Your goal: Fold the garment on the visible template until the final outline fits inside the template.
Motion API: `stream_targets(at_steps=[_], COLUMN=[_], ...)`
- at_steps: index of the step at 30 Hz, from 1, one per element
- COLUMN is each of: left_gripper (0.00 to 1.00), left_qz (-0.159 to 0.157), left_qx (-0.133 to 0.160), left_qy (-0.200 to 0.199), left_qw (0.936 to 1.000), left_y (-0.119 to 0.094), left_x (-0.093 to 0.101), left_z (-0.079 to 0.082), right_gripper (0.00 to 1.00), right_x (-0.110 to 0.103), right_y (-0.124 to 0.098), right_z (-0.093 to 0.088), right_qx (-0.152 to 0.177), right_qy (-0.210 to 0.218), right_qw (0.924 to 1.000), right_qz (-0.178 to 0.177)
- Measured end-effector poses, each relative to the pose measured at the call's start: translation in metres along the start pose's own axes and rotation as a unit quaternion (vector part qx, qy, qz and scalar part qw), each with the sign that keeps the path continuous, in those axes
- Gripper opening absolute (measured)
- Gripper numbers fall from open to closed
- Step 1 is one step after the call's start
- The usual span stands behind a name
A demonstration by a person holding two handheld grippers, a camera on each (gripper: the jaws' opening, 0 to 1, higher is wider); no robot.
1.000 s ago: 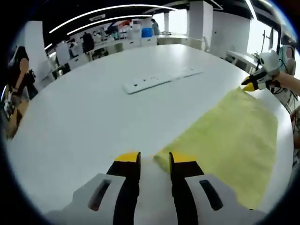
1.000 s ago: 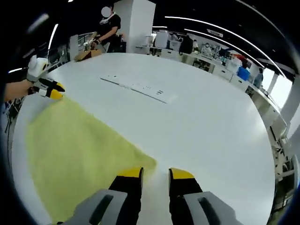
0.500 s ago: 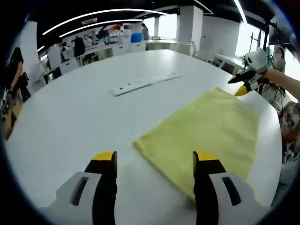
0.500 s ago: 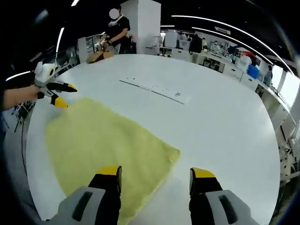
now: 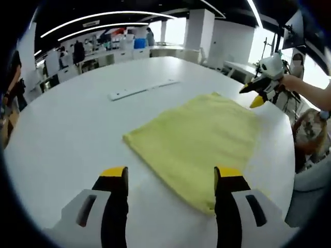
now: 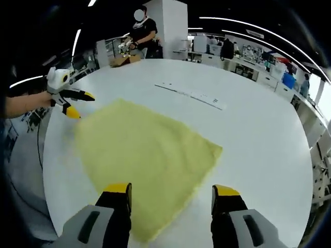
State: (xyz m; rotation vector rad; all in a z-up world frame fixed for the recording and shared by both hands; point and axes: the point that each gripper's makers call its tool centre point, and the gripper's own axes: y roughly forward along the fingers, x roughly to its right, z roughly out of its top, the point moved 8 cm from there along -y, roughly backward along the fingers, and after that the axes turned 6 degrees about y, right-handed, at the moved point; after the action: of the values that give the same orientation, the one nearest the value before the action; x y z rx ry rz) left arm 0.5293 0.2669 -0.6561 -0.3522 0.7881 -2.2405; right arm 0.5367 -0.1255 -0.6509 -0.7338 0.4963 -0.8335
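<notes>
A yellow garment (image 5: 194, 137) lies flat as a folded rectangle on the round white table (image 5: 67, 134). In the left gripper view my left gripper (image 5: 171, 175) is open, its jaws wide apart just short of the cloth's near edge and holding nothing. My right gripper (image 5: 251, 97) hangs open over the cloth's far corner, held by a hand. In the right gripper view the garment (image 6: 147, 152) spreads ahead of my open right gripper (image 6: 171, 190). My left gripper (image 6: 83, 106) hovers open beside the cloth's far left corner.
A long white strip (image 5: 142, 89) lies on the table beyond the cloth and appears as the strip (image 6: 191, 95) in the right gripper view. A person (image 6: 142, 31) stands past the table's far edge. Desks and shelves line the room behind.
Both grippers went from nearly shut at the cloth's corners to wide open. Both views have pulled back, so more of the cloth shows lying flat.
</notes>
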Motion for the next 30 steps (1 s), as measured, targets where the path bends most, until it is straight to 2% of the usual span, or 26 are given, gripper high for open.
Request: stream_targets(at_steps=[6,9,14,19,21,24,26,30], left_gripper=[0.58,0.5,0.45,0.37,0.32,0.26,0.24,0.15], left_qz=[-0.008,-0.017,-0.018,-0.015,-0.017,-0.008,-0.008,0.007], left_qx=[0.004,0.005,-0.003,-0.001,-0.001,0.001,0.013,0.015], left_qy=[-0.003,0.0,-0.006,-0.044,-0.048,-0.053,-0.07,-0.091], left_qw=[1.0,0.9998,0.9998,0.9989,0.9987,0.9985,0.9974,0.9957], left_y=[-0.008,-0.014,-0.02,-0.022,-0.022,-0.022,-0.021,-0.02], left_x=[0.015,0.022,0.03,0.039,0.042,0.047,0.05,0.055], left_z=[-0.011,-0.018,-0.032,-0.043,-0.046,-0.049,-0.05,-0.056], right_gripper=[0.55,0.55,0.51,0.45,0.43,0.39,0.37,0.32], right_x=[-0.008,-0.011,-0.011,-0.014,-0.015,-0.017,-0.017,-0.019], right_y=[-0.008,-0.012,-0.016,-0.019,-0.022,-0.023,-0.023,-0.024], right_z=[-0.018,-0.027,-0.041,-0.052,-0.055,-0.059,-0.063,-0.071], right_qx=[-0.01,-0.013,-0.015,-0.019,-0.015,-0.008,-0.005,-0.004], right_qy=[-0.001,0.005,0.013,0.018,0.016,0.02,0.024,0.027], right_qw=[0.9999,0.9999,0.9998,0.9996,0.9997,0.9998,0.9997,0.9996], right_qz=[0.004,0.007,0.008,0.009,0.005,0.002,0.0,-0.007])
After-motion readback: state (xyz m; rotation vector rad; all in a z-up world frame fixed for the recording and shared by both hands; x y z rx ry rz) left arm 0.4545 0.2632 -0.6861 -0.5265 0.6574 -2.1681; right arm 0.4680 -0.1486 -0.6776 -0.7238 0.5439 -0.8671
